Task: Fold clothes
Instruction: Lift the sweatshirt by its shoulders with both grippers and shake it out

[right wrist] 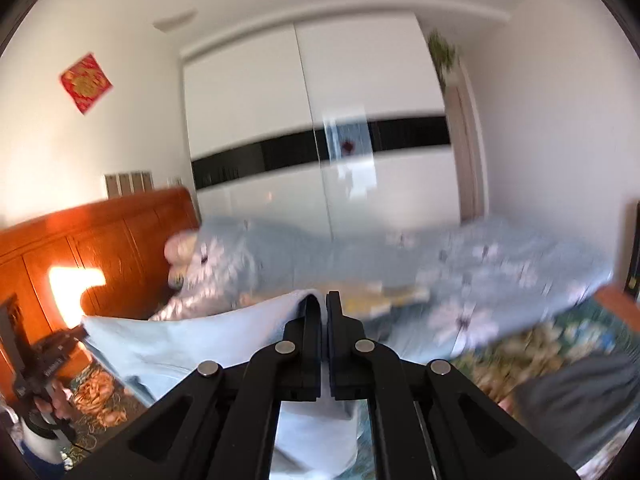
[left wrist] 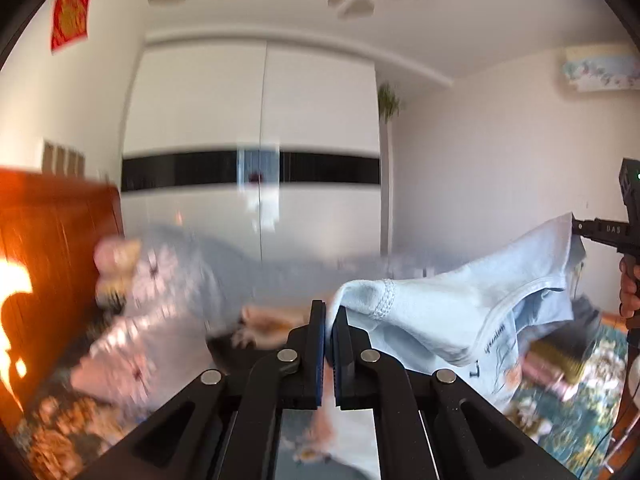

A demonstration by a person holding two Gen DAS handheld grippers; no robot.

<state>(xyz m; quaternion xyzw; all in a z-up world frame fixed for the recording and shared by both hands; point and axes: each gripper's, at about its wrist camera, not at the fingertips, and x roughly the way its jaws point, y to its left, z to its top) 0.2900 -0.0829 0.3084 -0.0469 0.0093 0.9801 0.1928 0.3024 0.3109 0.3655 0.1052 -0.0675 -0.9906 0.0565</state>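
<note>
— Black fingers (left wrist: 318, 344) of the left gripper (left wrist: 329, 316) are clamped on what?
— On the pale blue shirt (left wrist: 448, 316), stretched above the bed (right wrist: 560, 344); its other end is pinched by the right gripper (right wrist: 324, 312).

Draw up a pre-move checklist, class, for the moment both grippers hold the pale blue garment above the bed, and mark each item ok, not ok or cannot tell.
1. Left gripper shut on the pale blue garment: ok, cloth sits between its fingers.
2. Right gripper shut on the garment: ok, cloth drapes over its left finger and hangs down below the closed fingers.
3. Garment lifted off the bed: ok at the held edge; the lower hem is out of sight.
4. Cloth spread flat between the grippers: not ok, it sags and bunches near the neckline.
5. Landing spot on the bed free: cannot tell, the picture is blurred and a grey quilt lies behind.
</note>
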